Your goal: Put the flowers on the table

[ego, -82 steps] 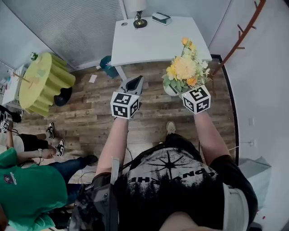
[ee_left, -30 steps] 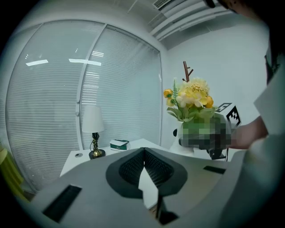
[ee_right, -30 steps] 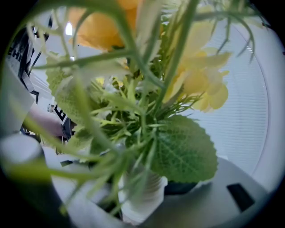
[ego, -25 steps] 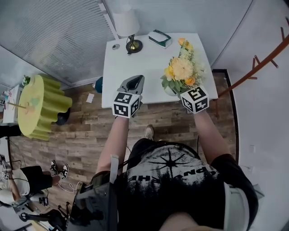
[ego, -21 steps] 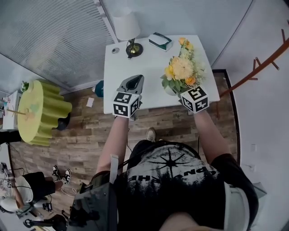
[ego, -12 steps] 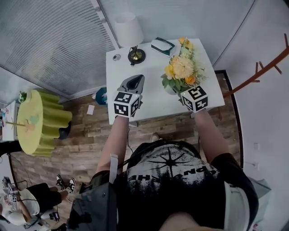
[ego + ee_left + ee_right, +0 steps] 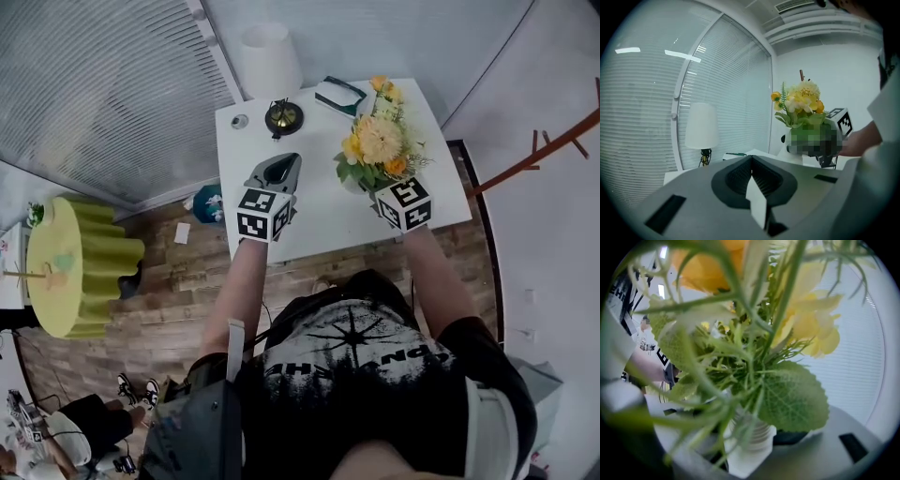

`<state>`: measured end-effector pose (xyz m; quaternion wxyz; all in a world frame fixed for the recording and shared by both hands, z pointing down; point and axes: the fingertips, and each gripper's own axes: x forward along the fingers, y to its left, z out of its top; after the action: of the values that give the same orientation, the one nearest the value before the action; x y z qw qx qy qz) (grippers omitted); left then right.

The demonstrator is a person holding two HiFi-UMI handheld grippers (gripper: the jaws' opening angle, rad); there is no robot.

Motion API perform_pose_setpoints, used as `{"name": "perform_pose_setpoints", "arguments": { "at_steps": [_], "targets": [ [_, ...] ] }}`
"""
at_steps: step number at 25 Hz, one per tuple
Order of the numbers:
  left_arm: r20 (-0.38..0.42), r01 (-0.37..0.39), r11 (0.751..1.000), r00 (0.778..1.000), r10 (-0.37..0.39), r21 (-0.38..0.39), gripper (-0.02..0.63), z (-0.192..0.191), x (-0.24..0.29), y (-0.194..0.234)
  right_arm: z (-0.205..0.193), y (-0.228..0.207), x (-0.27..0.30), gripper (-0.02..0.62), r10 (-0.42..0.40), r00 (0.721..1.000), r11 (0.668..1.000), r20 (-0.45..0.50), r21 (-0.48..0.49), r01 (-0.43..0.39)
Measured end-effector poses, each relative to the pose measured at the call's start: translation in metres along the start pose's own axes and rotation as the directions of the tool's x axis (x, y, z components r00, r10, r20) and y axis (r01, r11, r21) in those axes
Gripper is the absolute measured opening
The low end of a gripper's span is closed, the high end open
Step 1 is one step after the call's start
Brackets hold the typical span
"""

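At the far left of the head view a round green table [image 7: 66, 267] stands on the wood floor [image 7: 178, 281], well apart from the work. In the upper middle is the white table [image 7: 314, 220], with a lamp [image 7: 272, 70] and a small dark box [image 7: 339, 94] along its far edge. The left gripper [image 7: 279, 172] hovers over the left half of that table with its jaws pressed together and nothing between them; its own view shows the two pads meeting in one seam. To the right of it are the flowers [image 7: 378, 141], a yellow and orange bunch with green leaves in a white ribbed vase [image 7: 751, 430]. They are over the right half of the white table. The right gripper [image 7: 380, 194] has its jaws clamped on the vase low down, and leaves fill most of that gripper's view. At the far right a brown coat stand [image 7: 534, 159] reaches into the frame beside the wall. The step in hand looks like the set-down, since the bunch is already above the table top, though no view settles whether the vase base touches the surface. The next move, as I judge it, calls for lowering the vase upright until it stands flat on bare table, clear of the near edge. The jaws should then part gently and draw back without snagging the leaves, since a top-heavy bunch could tip.
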<state>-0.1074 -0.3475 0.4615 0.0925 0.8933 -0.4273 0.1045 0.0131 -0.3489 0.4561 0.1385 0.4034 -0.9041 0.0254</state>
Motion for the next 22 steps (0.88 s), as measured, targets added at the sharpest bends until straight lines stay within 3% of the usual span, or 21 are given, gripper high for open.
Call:
{"name": "perform_pose_setpoints", "arguments": {
  "at_steps": [22],
  "targets": [
    [-0.076,-0.042,0.997,0.996,0.037,-0.066,0.011,-0.037,0.021,0.028,-0.043,-0.026,0.052,0.255,0.057,0.997,0.998,-0.056,0.013,-0.056]
  ]
}}
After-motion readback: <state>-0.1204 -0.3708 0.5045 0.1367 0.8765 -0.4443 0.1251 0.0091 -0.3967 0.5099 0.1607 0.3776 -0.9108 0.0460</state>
